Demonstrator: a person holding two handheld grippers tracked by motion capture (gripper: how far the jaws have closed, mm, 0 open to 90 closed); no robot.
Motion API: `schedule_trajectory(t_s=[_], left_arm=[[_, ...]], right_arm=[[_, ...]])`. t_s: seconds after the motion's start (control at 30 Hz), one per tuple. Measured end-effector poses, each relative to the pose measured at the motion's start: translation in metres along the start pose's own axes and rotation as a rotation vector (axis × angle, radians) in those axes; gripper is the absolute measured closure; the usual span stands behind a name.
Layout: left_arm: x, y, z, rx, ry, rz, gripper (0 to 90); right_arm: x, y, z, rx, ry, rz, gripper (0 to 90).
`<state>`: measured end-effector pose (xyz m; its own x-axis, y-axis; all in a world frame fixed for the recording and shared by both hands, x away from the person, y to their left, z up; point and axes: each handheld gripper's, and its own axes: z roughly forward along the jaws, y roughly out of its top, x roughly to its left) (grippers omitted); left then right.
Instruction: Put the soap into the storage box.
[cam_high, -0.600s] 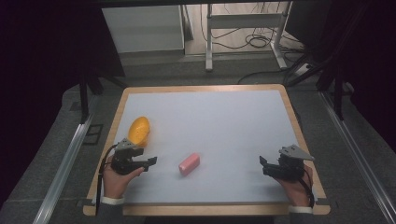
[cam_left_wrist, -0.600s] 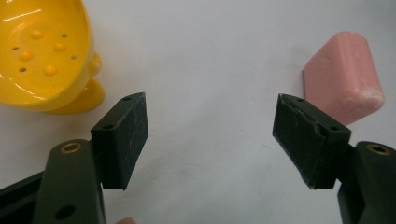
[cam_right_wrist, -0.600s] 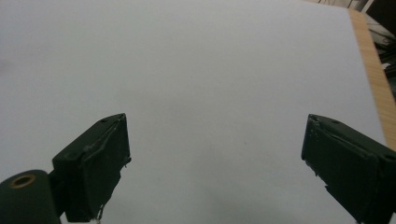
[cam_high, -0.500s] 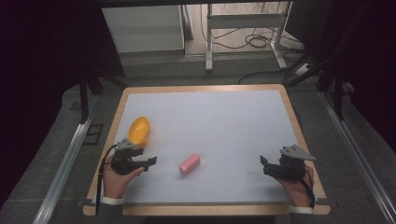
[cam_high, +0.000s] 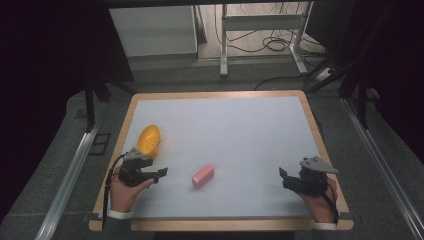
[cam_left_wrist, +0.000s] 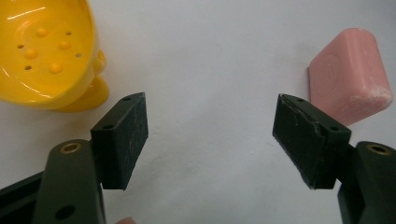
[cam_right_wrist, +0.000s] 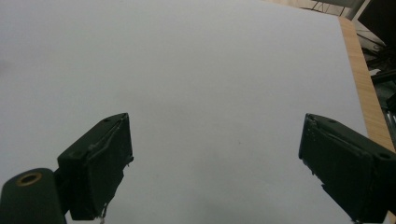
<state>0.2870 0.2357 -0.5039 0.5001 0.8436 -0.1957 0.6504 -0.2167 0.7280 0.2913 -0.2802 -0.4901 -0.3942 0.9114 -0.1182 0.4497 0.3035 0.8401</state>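
Resting low on the white tabletop (cam_high: 235, 135), the left gripper (cam_high: 159, 174) holds its jaws spread wide, empty, aimed toward three o'clock. Just off its right jaw, at about one o'clock in the left gripper view, lies the pink rounded bar of soap (cam_left_wrist: 349, 74), touching neither pad. At eleven o'clock stands the glossy yellow plastic soap dish (cam_left_wrist: 46, 51) with drain holes. Compared with half a second earlier, nothing has visibly shifted; the reach for the soap appears not yet begun. The right gripper (cam_high: 282, 177), likewise spread and empty, waits far off at three o'clock.
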Motion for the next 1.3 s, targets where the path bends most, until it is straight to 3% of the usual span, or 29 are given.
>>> schedule_trajectory(t_s=[0.2,0.37,0.63,0.73,0.8,0.9,1.0,1.3], left_arm=[[-0.001,0.001,-0.001,0.008,0.006,0.003,27.0],[0.001,0.001,-0.009,-0.040,0.041,-0.015,29.0],[0.000,0.002,-0.014,-0.026,0.063,-0.037,29.1],[0.000,0.003,-0.016,-0.023,0.054,-0.042,29.0],[-0.002,0.004,-0.017,-0.001,0.067,-0.046,28.8],[-0.004,0.005,-0.018,0.010,0.070,-0.041,28.6],[-0.009,0.009,-0.019,0.024,0.030,-0.013,28.1],[-0.017,0.020,-0.018,0.051,0.006,0.040,27.3]], right_arm=[[0.003,0.000,-0.001,0.002,0.008,-0.011,9.4],[0.000,-0.001,0.003,0.007,0.026,0.011,9.4],[0.002,-0.005,0.012,0.030,0.068,0.012,9.4],[0.001,-0.006,0.013,0.033,0.072,0.016,9.4],[-0.001,-0.007,0.013,0.032,0.075,0.022,9.4],[-0.001,-0.007,0.014,0.035,0.074,0.020,9.4],[-0.002,-0.007,0.014,0.038,0.070,0.017,9.4],[-0.005,-0.009,0.014,0.050,0.067,0.025,9.4]])
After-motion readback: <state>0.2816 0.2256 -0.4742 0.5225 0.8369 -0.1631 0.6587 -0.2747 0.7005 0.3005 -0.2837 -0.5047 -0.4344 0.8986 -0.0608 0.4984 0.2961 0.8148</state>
